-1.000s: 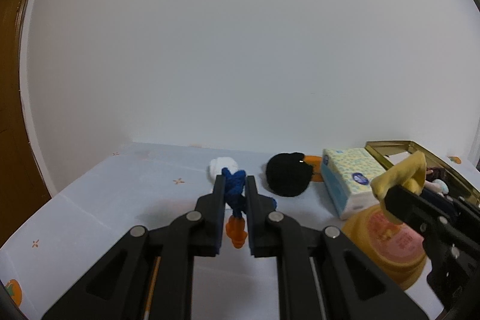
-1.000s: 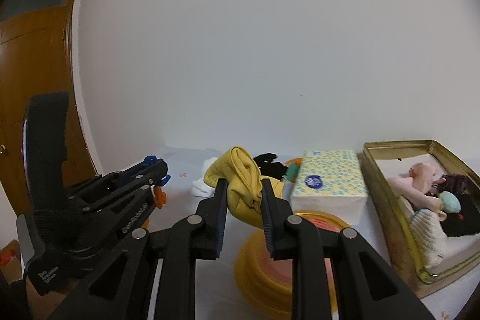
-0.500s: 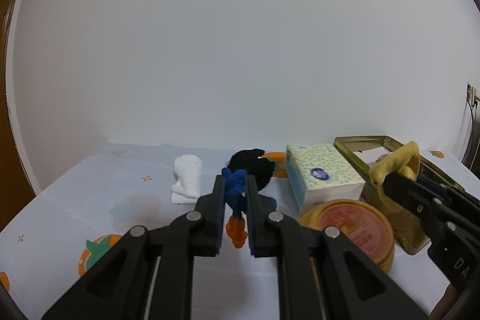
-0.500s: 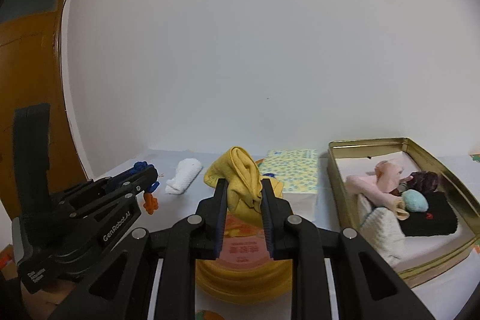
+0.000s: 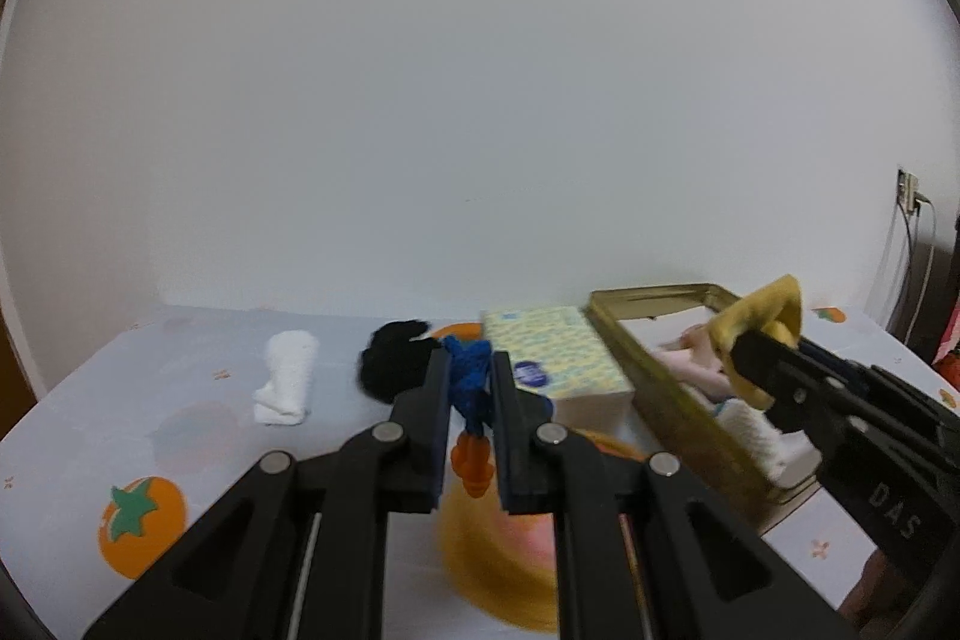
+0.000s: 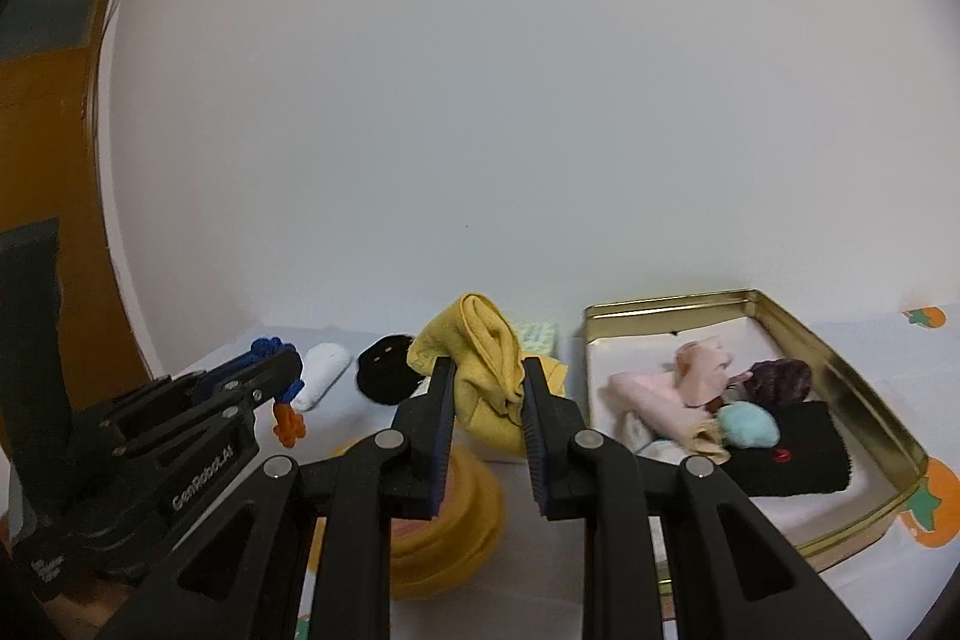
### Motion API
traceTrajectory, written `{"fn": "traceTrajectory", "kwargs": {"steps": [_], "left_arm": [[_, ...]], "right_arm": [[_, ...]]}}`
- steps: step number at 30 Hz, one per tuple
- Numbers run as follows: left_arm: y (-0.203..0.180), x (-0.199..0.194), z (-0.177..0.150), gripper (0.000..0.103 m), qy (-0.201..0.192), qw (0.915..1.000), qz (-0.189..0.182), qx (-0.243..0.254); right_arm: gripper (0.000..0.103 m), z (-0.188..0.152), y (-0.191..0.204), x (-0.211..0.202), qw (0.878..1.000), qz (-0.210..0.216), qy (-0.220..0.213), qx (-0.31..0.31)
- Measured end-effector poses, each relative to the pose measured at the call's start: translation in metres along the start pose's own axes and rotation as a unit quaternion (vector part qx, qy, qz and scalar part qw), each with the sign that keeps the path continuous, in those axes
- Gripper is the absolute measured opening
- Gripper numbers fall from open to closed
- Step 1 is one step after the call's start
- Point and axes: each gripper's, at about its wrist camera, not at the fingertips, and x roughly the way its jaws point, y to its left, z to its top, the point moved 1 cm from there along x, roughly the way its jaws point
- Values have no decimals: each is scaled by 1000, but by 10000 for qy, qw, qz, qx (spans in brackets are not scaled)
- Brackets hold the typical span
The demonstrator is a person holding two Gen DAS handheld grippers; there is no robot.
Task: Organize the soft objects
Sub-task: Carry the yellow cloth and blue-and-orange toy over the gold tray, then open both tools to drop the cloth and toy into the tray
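Yellow cloth [image 6: 487, 376] sits clamped in the right gripper [image 6: 487, 400], blue knitted toy [image 5: 471, 388] clamped in the left gripper [image 5: 471, 400], both apparently headed for the gold tin [image 6: 864, 394]

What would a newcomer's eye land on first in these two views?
Probably the bright yellow cloth pinched in the right tongs, raised just left of the open gold metal tin that holds soft things. Next, the blue knitted piece with orange ends clamped in the left tongs above the persimmon-print tablecloth.
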Motion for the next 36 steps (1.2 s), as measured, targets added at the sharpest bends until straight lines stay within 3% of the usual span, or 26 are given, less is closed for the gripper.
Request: {"fn": "traceTrajectory", "kwargs": {"steps": [10, 21, 29, 36], "left_arm": [[-38, 6, 20, 10, -122, 9991, -408, 78], [-71, 19, 38, 10, -238, 9967, -776, 59], [-106, 44, 43, 10, -15, 9931, -1169, -42], [-143, 77, 43, 10, 433, 9917, -1208, 96]], "right_arm": [[24, 18, -28, -17, 9993, -237, -264, 141], [23, 40, -82, -29, 9929, -1016, -546, 292], [23, 53, -113, -30, 9877, -1382, -585, 438], [24, 51, -137, -8, 9850, -1593, -160, 650]]}}
